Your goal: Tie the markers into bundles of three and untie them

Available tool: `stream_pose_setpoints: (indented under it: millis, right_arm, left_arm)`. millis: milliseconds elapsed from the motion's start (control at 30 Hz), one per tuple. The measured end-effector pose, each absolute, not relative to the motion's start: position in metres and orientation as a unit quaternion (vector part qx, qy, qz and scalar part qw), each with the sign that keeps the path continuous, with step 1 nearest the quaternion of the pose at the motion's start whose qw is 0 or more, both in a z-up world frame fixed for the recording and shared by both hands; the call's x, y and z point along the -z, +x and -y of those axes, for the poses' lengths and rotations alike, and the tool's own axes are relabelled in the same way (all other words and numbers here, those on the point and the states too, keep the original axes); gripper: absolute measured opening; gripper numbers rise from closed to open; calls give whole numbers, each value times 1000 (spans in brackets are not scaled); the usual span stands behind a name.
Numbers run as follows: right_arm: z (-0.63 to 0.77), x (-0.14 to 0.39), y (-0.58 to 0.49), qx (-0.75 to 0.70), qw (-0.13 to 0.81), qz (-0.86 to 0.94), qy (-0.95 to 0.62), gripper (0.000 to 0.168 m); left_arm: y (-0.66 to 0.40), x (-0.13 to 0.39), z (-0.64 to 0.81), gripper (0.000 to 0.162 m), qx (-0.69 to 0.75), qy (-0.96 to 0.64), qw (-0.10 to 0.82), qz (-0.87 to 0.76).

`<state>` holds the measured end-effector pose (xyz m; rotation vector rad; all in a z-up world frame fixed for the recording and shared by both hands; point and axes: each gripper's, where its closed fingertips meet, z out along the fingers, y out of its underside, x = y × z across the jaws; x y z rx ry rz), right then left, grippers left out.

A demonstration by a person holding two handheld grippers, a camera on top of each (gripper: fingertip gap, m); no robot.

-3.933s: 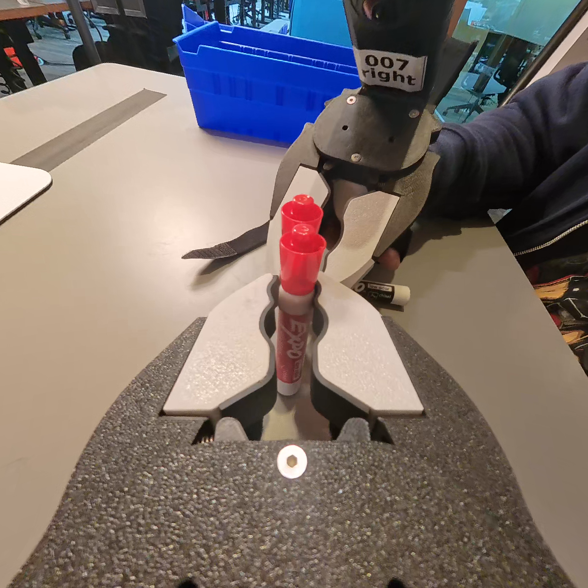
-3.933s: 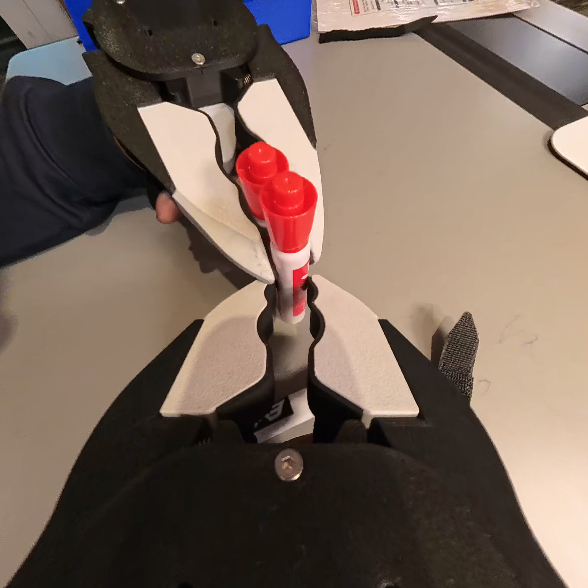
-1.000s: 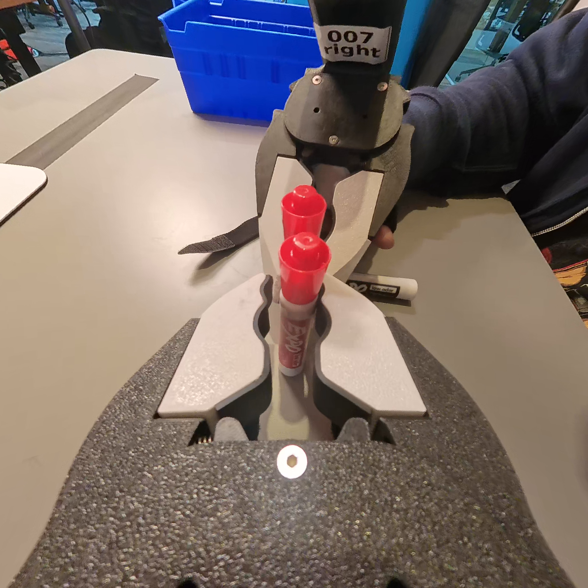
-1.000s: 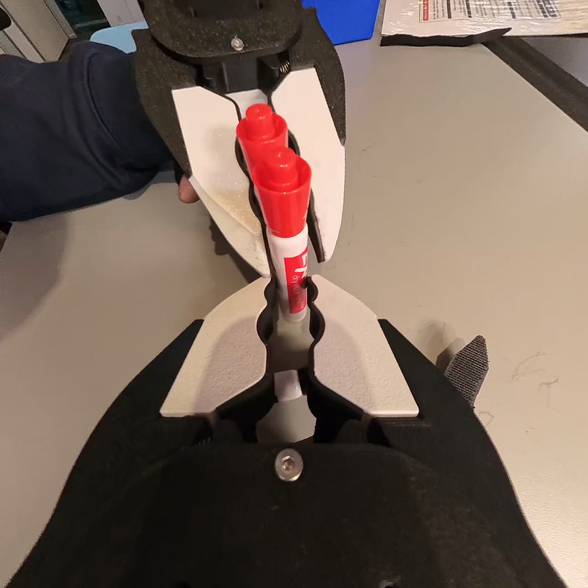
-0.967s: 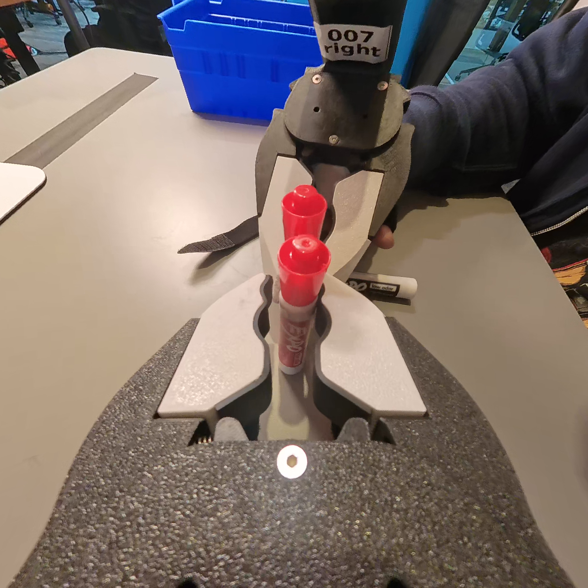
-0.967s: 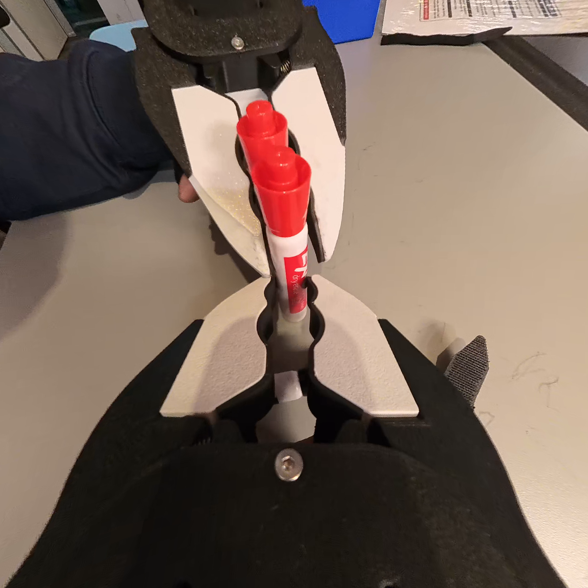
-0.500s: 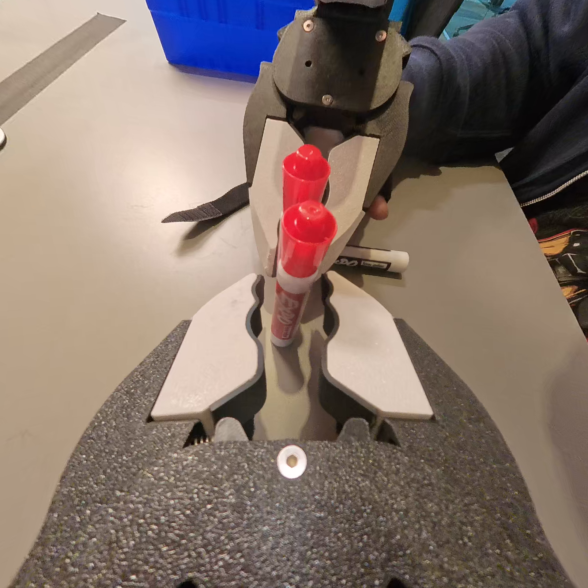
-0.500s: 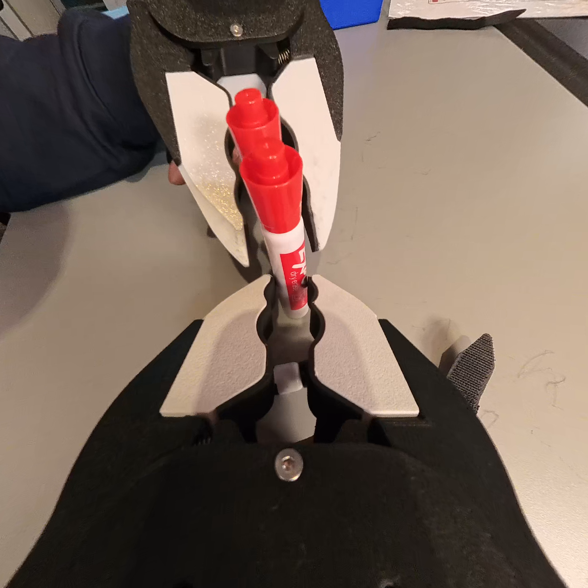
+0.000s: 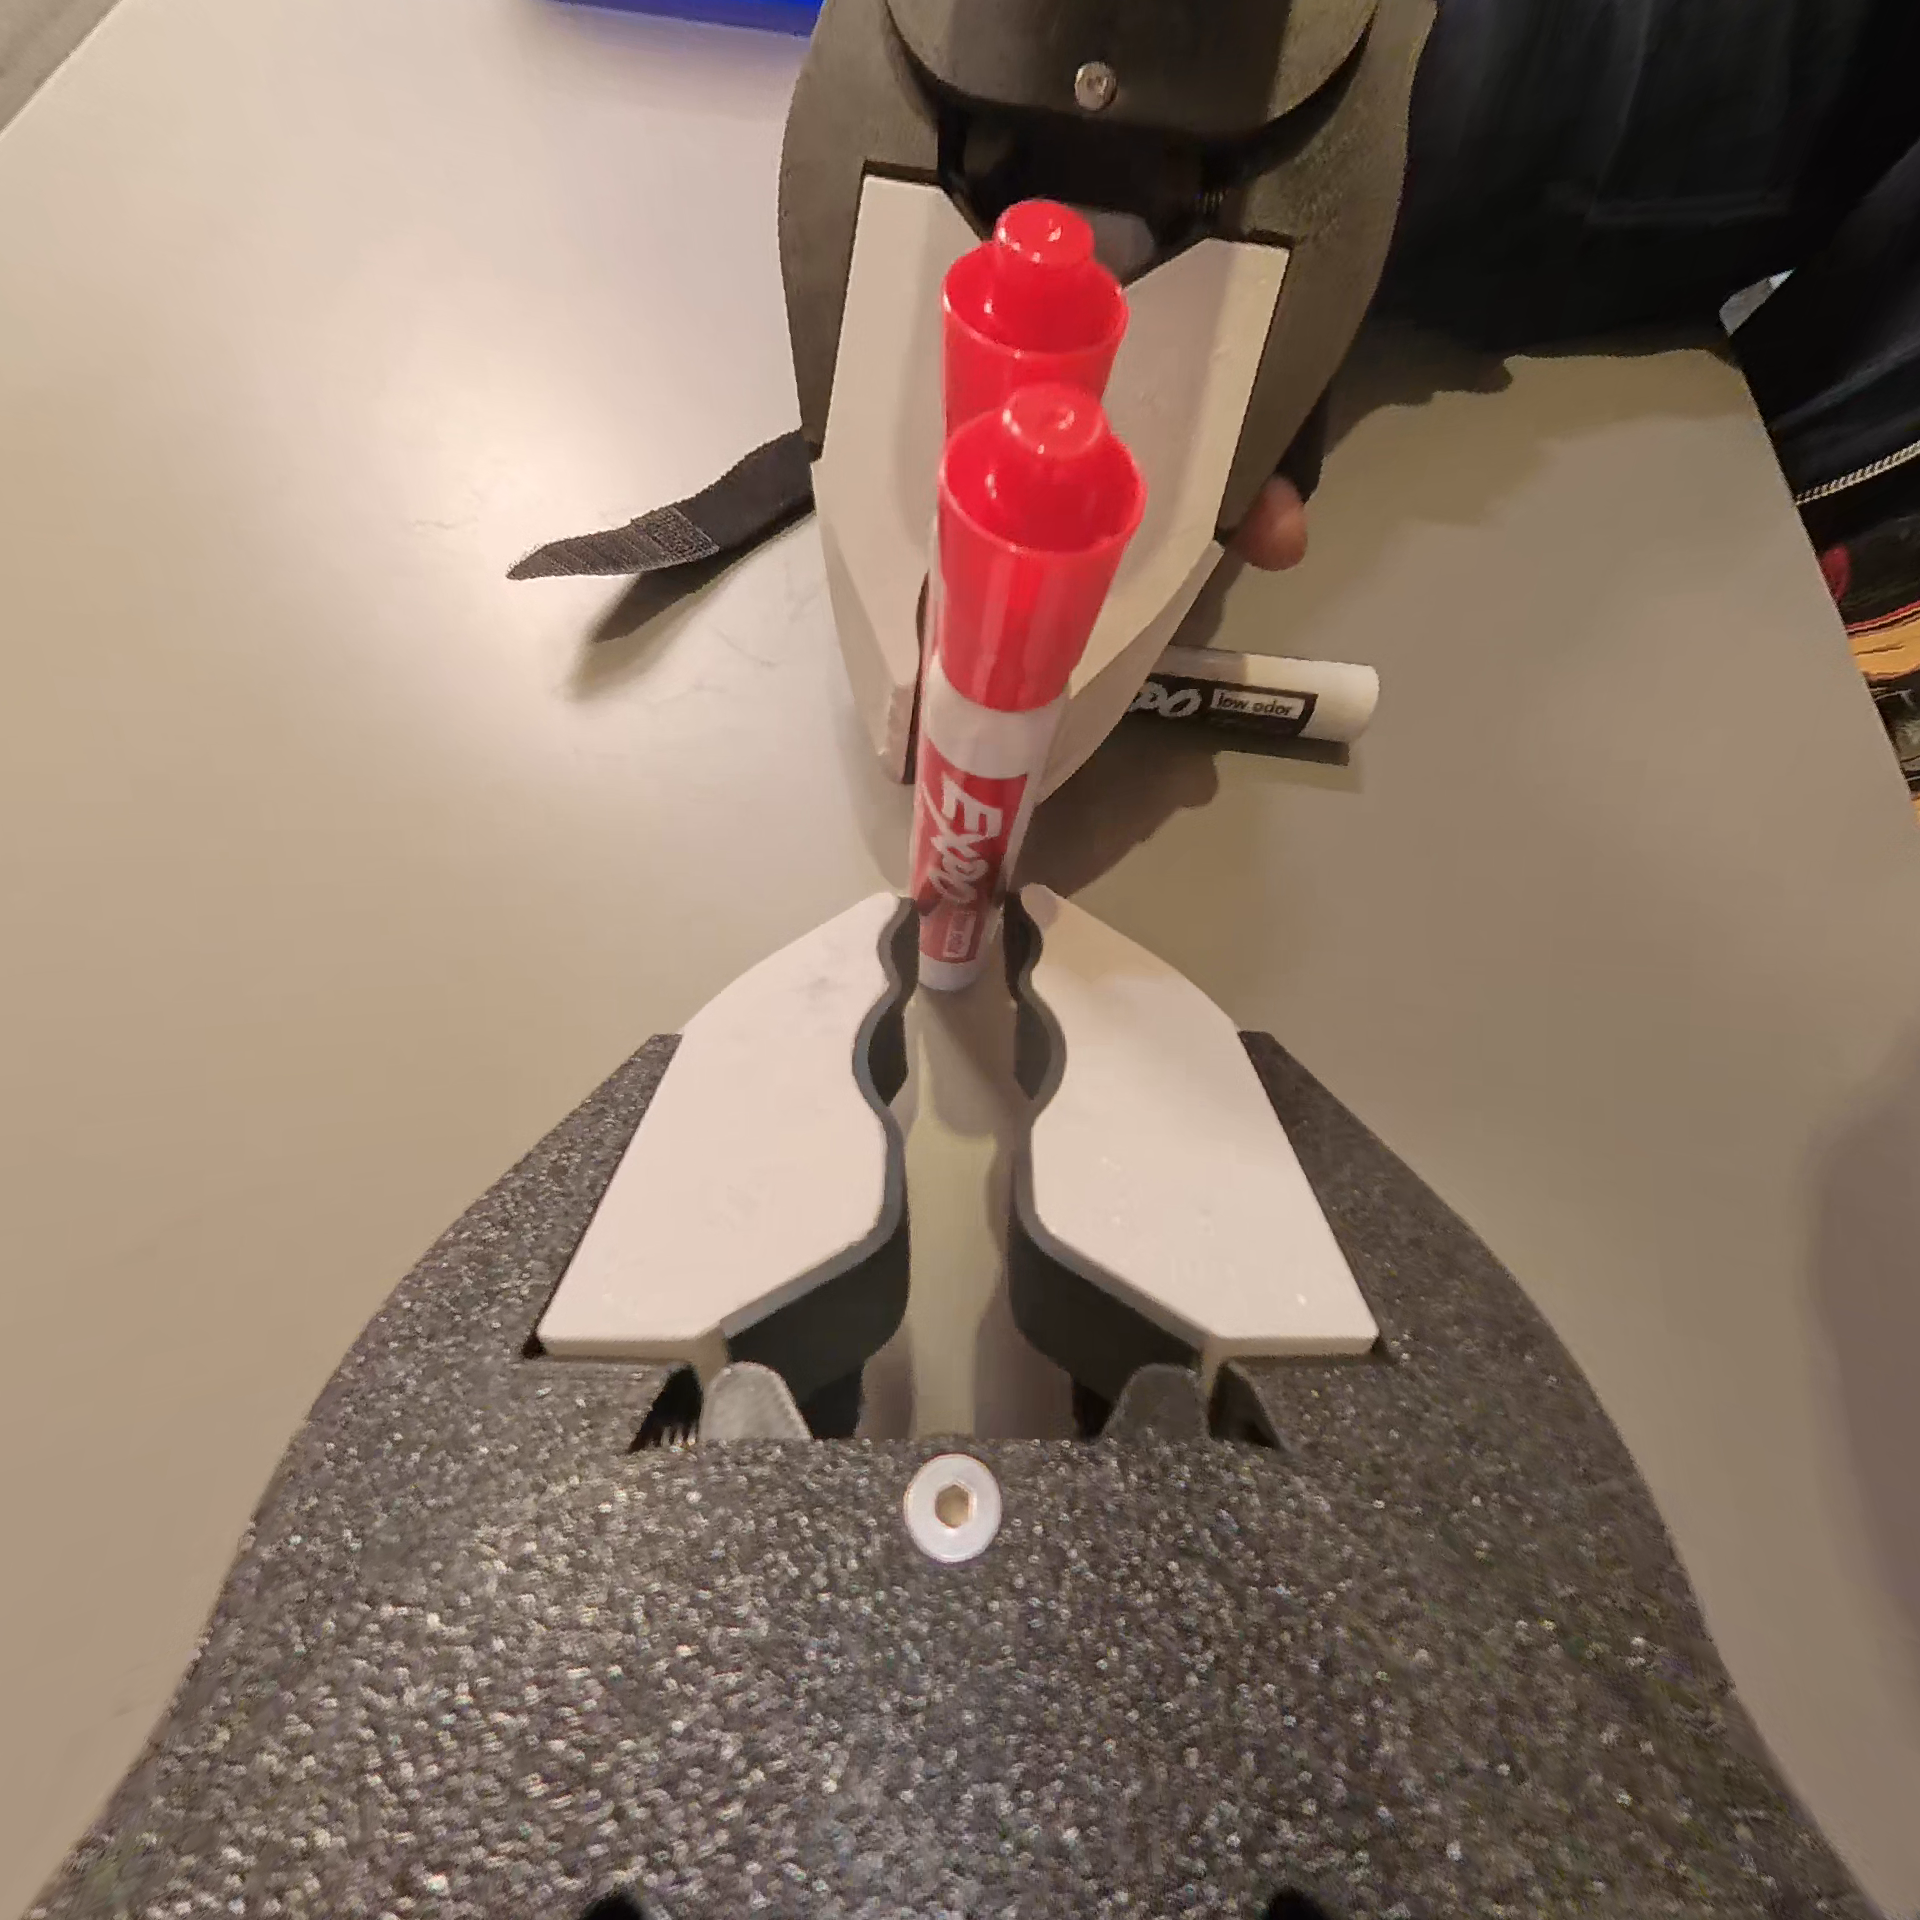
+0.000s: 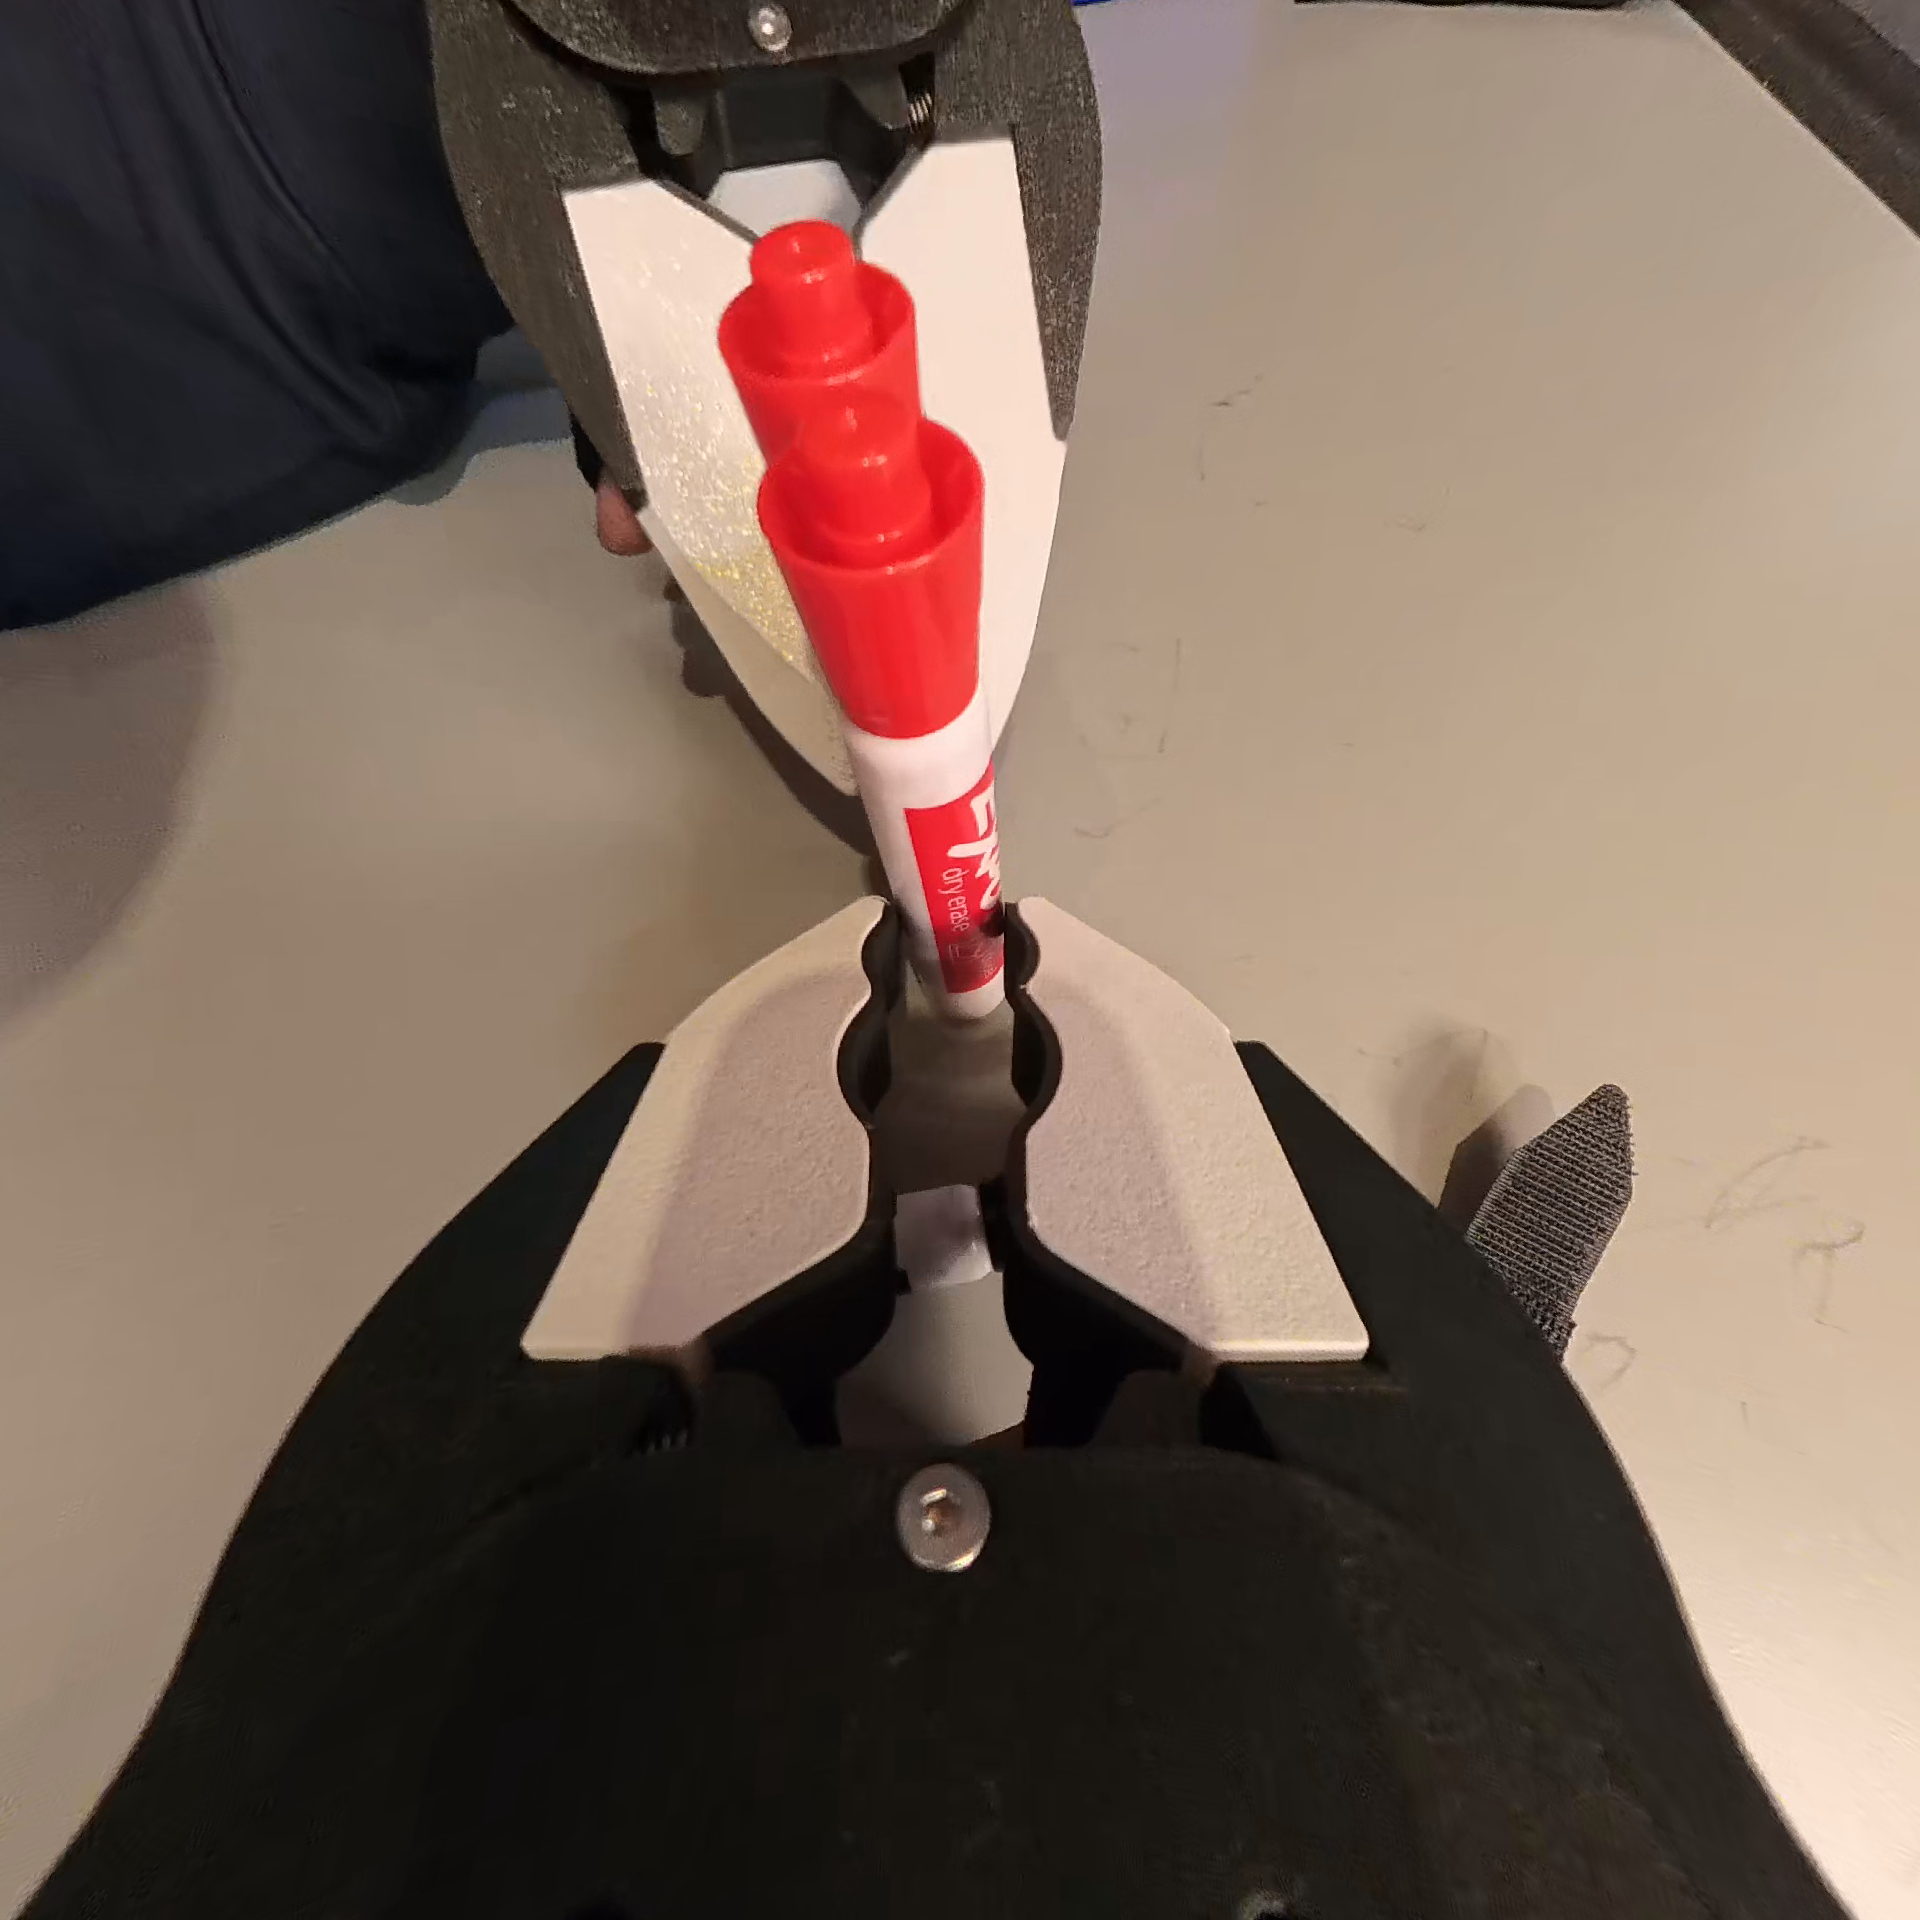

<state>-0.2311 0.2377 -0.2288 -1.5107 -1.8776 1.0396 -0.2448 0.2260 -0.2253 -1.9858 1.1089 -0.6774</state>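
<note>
Two red-capped markers stand upright side by side between my grippers. My left gripper (image 9: 961,914) is shut on the lower end of the nearer marker (image 9: 1023,582). The second marker (image 9: 1034,301) stands just behind it, between the right gripper's white fingers (image 9: 1174,436). In the right wrist view, my right gripper (image 10: 951,920) is shut on the lower end of its marker (image 10: 883,582). The other marker (image 10: 821,332) sits behind it, against the left gripper's fingers (image 10: 665,416). A black-labelled marker (image 9: 1268,707) lies flat on the table under the right gripper. Its white end also shows in the right wrist view (image 10: 940,1236).
A black hook-and-loop strap (image 9: 665,540) lies on the grey table left of the right gripper, and also shows in the right wrist view (image 10: 1548,1195). A person's dark sleeves (image 9: 1610,156) (image 10: 208,260) hold the grippers. The table's edge (image 9: 1818,582) runs close on the right.
My left gripper opened half a second ago and has shut again lower on its marker. Both grippers have drawn closer together, so the markers loom larger.
</note>
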Motion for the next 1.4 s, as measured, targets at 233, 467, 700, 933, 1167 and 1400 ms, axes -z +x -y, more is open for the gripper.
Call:
stream_pose_setpoints:
  millis: [233, 467, 700, 933, 1167, 1400]
  right_arm:
    - [-237, 230, -232, -380, 253, 694, -556, 19]
    - [-236, 231, -232, -383, 248, 696, -555, 19]
    - [-236, 231, -232, -383, 243, 698, -555, 20]
    - [-235, 231, -232, -385, 242, 698, -554, 23]
    - [-233, 230, -228, -388, 241, 701, -548, 31]
    - [-234, 224, -219, -398, 250, 697, -541, 33]
  left_arm:
    - [-242, 227, -227, 15, 267, -775, 376, -433]
    - [-242, 227, -227, 15, 270, -774, 376, -431]
    - [-242, 230, -226, 16, 269, -776, 370, -435]
    - [-241, 230, -225, 20, 270, -774, 368, -439]
    - [-239, 227, -226, 29, 271, -770, 377, -438]
    - [-230, 217, -230, 33, 285, -753, 405, -433]
